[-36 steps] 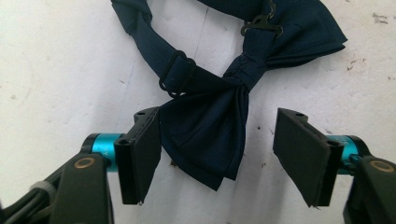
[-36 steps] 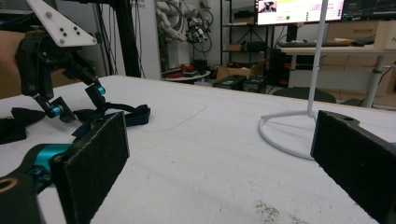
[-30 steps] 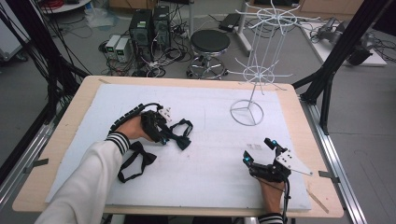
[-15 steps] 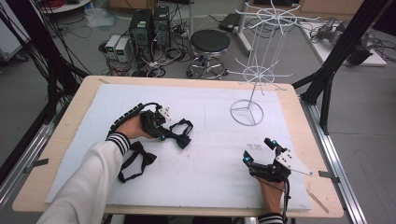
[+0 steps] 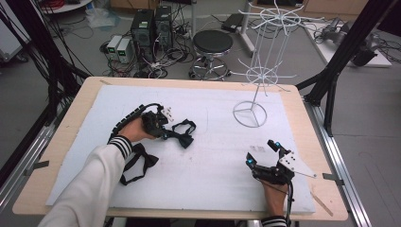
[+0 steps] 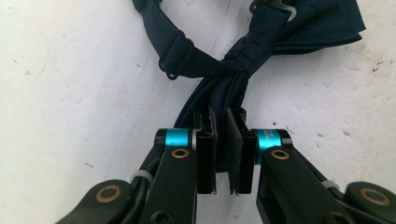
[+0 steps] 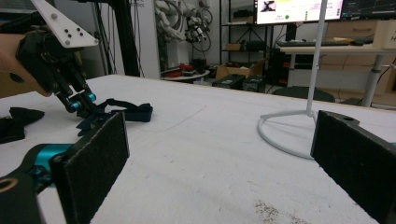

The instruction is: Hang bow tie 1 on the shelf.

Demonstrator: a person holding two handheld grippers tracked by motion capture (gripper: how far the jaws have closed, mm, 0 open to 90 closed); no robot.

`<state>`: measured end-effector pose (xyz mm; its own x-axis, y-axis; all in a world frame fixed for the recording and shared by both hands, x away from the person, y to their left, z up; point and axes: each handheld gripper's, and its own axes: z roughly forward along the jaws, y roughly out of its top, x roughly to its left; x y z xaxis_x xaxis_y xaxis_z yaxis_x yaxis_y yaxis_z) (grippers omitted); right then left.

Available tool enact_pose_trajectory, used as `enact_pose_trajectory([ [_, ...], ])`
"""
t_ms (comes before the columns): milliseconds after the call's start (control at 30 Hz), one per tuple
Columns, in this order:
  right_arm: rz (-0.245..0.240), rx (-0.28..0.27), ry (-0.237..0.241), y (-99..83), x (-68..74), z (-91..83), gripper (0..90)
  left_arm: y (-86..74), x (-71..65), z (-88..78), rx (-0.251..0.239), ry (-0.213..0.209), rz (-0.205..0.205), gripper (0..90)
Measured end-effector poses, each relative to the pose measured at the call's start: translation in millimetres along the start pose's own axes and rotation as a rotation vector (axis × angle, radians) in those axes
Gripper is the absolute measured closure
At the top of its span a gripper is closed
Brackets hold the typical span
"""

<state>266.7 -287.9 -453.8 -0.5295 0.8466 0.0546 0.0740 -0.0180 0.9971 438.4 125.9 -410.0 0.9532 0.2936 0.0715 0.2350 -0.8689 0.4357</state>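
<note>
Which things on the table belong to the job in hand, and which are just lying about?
In hand:
- left gripper, shut on the dark bow tie

Lying about:
- second bow tie, near the sleeve
- white wire stand, apart
- right gripper, open, holding nothing

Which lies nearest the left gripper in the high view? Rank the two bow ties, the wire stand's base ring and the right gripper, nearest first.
1. Bow tie pinched in the left gripper, at its tips.
2. Second bow tie, just below the hand.
3. Wire stand's base ring, right and farther back.
4. Right gripper, near the table's right front.
</note>
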Motion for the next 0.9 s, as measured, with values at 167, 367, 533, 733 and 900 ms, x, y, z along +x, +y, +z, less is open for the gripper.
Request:
enact_pose_trajectory([
  [167, -0.008, 0.001, 0.001, -0.1, 0.7, -0.1, 3.6, 0.0, 1.0, -8.5, -0.041, 0.01, -0.014, 82.8],
  [367, -0.004, 0.0, 0.001, -0.1, 0.3, -0.1, 3.6, -0.2, 0.6, -18.5, -0.084, 0.019, -0.037, 82.5],
  [533, 0.0, 0.002, 0.0, 0.0, 0.4, 0.0, 3.6, -0.9, 0.2, -28.3, -0.137, 0.016, -0.052, 82.4],
  [733, -0.009, 0.006, 0.0, 0.1, 1.1, 0.3, 3.6, -5.8, 0.5, -42.5, -0.233, 0.021, -0.076, 82.3],
  [900, -0.002, 0.006, -0.001, 0.3, 0.6, 0.6, 3.6, -12.3, -3.4, -51.0, -0.28, 0.015, -0.077, 82.1],
])
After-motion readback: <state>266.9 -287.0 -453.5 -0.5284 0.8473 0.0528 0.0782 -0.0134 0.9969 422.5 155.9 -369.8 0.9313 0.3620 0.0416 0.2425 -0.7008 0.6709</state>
